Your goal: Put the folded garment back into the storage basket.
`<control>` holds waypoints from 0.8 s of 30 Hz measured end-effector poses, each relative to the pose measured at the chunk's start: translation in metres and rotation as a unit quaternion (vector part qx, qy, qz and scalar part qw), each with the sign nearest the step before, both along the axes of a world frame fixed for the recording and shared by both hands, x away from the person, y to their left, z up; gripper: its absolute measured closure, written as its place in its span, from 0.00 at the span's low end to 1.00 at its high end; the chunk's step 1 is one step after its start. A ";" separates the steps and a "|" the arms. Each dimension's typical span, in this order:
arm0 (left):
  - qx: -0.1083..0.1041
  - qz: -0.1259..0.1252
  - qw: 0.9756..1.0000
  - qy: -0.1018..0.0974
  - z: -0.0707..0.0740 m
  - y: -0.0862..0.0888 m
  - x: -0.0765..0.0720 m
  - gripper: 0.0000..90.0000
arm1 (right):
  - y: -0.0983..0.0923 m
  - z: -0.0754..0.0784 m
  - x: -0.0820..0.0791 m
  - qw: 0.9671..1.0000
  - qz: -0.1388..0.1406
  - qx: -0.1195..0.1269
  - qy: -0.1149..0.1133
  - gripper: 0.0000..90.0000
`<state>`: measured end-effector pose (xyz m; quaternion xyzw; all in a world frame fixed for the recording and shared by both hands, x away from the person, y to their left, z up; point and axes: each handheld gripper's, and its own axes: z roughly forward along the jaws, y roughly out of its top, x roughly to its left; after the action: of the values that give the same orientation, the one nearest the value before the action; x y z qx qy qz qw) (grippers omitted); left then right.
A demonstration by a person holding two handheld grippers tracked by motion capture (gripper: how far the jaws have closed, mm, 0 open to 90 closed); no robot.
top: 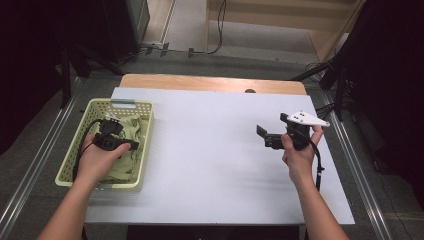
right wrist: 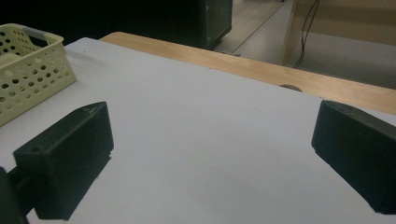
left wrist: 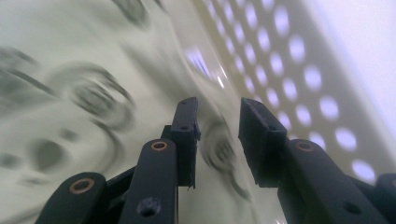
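At the lower left of the high view, the left gripper (top: pixel 116 134) sits inside the pale green perforated basket (top: pixel 145 145), lowered onto the patterned cloth (top: pixel 131 159) that lies in it. In the left gripper view, the jaws stand narrowly apart, straddling a fold of cloth (left wrist: pixel 223 150). The picture is blurred, so pad contact with the fold cannot be confirmed; the cloth is judged not yet gripped.

Status: the cloth is still wholly in the basket. The pick is in hand and not completed. Lifting the cloth out and laying it on the desk (top: pixel 210 150) appears to be what is left.

At the right centre of the high view, the right gripper (top: pixel 267 135) is held above the desk with its jaws wide open and nothing between them.

Clearance: the basket wall (left wrist: pixel 299 70) runs close along the right of the left gripper view, leaving little lateral room. The white desk surface between basket and right gripper is bare and offers ample room. At the top of the frame, the wooden desk edge (top: pixel 210 82) marks the far limit.
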<state>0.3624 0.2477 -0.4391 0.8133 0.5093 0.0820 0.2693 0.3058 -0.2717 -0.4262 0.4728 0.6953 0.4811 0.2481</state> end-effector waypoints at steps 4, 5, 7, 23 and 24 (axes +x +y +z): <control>-0.018 0.049 0.997 -0.048 0.005 0.009 0.008 0.91 | -0.011 -0.005 -0.008 1.000 -0.007 0.004 0.003 0.00; -0.019 0.056 0.997 -0.054 0.005 0.010 0.011 0.91 | -0.011 -0.005 -0.008 1.000 -0.007 0.004 0.003 0.00; -0.017 0.064 0.996 -0.055 0.002 0.008 0.017 0.96 | -0.017 -0.008 -0.014 1.000 -0.011 -0.004 0.001 0.00; -0.084 0.070 0.989 -0.102 0.012 -0.005 0.007 0.62 | -0.046 -0.015 -0.039 1.000 -0.025 -0.010 -0.008 0.00; -0.084 0.070 0.989 -0.102 0.012 -0.005 0.007 0.59 | -0.047 -0.015 -0.040 1.000 -0.026 -0.010 -0.007 0.00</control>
<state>0.3698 0.2431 -0.4272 0.7377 0.5398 0.1397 0.3808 0.2653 -0.3188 -0.4409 0.4850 0.6857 0.4708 0.2700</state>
